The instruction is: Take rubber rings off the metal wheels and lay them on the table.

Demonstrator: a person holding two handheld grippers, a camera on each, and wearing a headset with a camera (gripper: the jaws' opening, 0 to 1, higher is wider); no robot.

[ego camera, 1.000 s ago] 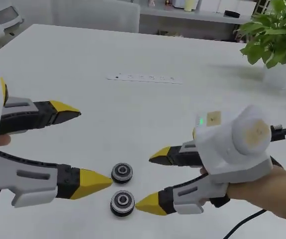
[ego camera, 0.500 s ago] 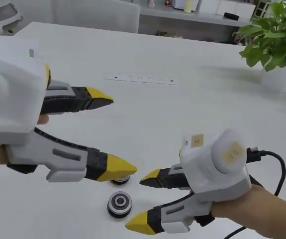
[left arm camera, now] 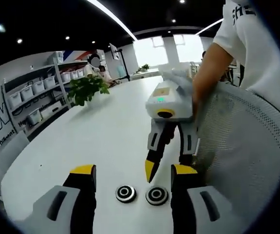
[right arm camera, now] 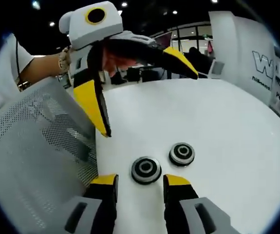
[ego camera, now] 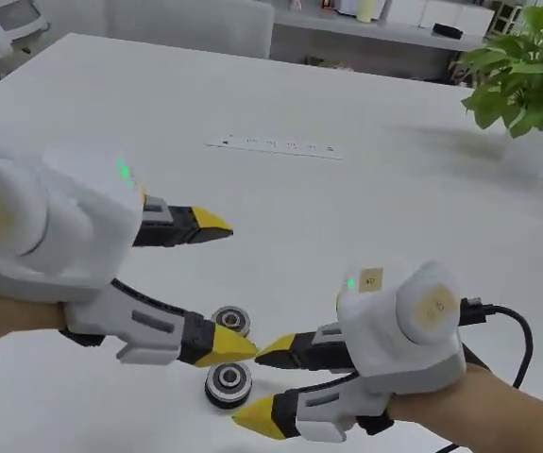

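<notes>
Two small metal wheels with black rubber rings lie side by side on the white table (ego camera: 365, 217): a far wheel (ego camera: 230, 321) and a near wheel (ego camera: 228, 382). My left gripper (ego camera: 233, 287) is open, its lower yellow tip hanging just over the gap between the wheels. My right gripper (ego camera: 258, 383) is open too, its jaws pointing at the near wheel from the right. In the left gripper view, both wheels (left arm camera: 125, 193) (left arm camera: 157, 195) lie between my left gripper's (left arm camera: 134, 170) jaws. In the right gripper view, the near wheel (right arm camera: 146, 169) sits just ahead of my right gripper (right arm camera: 140, 181), the other wheel (right arm camera: 182, 154) a little beyond.
A white power strip (ego camera: 276, 146) lies mid-table. A potted plant (ego camera: 526, 66) stands at the far right. A black cable (ego camera: 521, 326) trails from the right gripper. A grey mesh chair (left arm camera: 247, 146) stands close to the table's near edge.
My left gripper has come in rightward and down, so its lower tip now hangs over the wheels. My right gripper shifted slightly lower and nearer the near wheel. The wheels stayed put.
</notes>
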